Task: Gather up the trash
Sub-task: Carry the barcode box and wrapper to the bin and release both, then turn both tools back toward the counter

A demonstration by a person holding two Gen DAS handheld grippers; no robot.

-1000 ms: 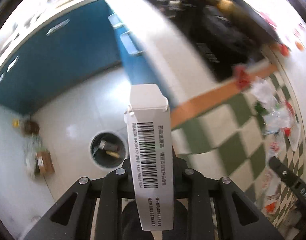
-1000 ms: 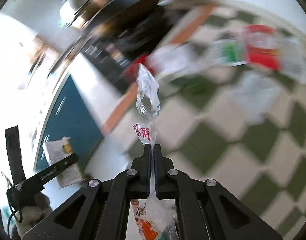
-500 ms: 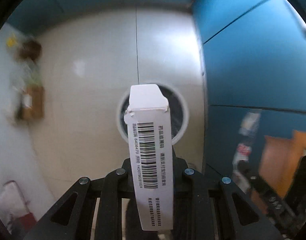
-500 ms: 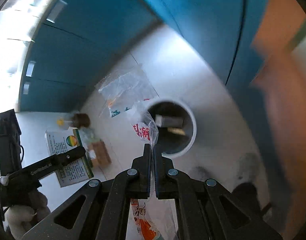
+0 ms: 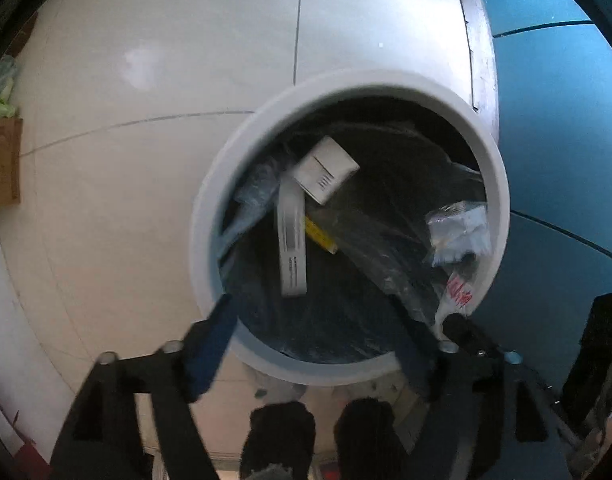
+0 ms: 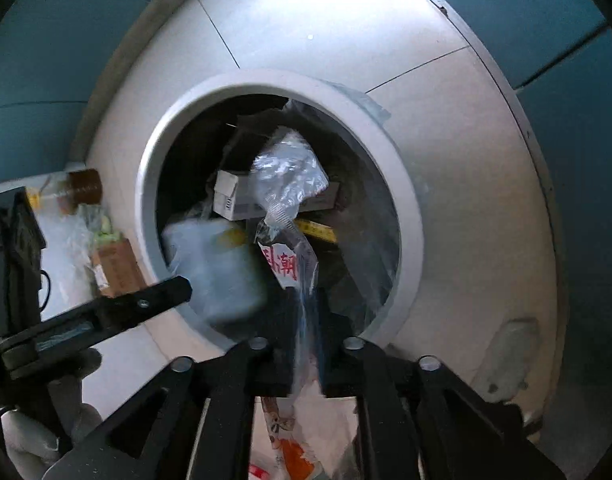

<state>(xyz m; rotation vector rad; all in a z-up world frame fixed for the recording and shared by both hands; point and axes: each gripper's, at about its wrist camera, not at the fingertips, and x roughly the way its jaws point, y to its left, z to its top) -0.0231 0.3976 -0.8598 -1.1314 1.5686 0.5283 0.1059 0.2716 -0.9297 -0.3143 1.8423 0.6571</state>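
A round white trash bin (image 5: pixel 209 216) with a black liner stands on the pale floor right below both grippers; it also shows in the right wrist view (image 6: pixel 410 216). My left gripper (image 5: pixel 314 340) is open above the near rim. The long white barcode box (image 5: pixel 291 236) is falling inside the bin beside a small white box (image 5: pixel 326 170). My right gripper (image 6: pixel 303 320) has its jaws slightly apart around a clear plastic wrapper with red print (image 6: pixel 287 196) that hangs over the bin mouth. That wrapper also shows in the left wrist view (image 5: pixel 458 232).
A blue wall or cabinet (image 5: pixel 566 128) stands close behind the bin. A cardboard box (image 6: pixel 113 268), a brown-capped jar (image 6: pixel 83 188) and a plastic bag lie on the floor to the left. My left gripper's finger (image 6: pixel 141 300) crosses the right wrist view.
Both grippers dropped close over the bin. My left gripper opened and let go of the barcode box, which is now inside the bin. My right jaws have parted slightly around the wrapper.
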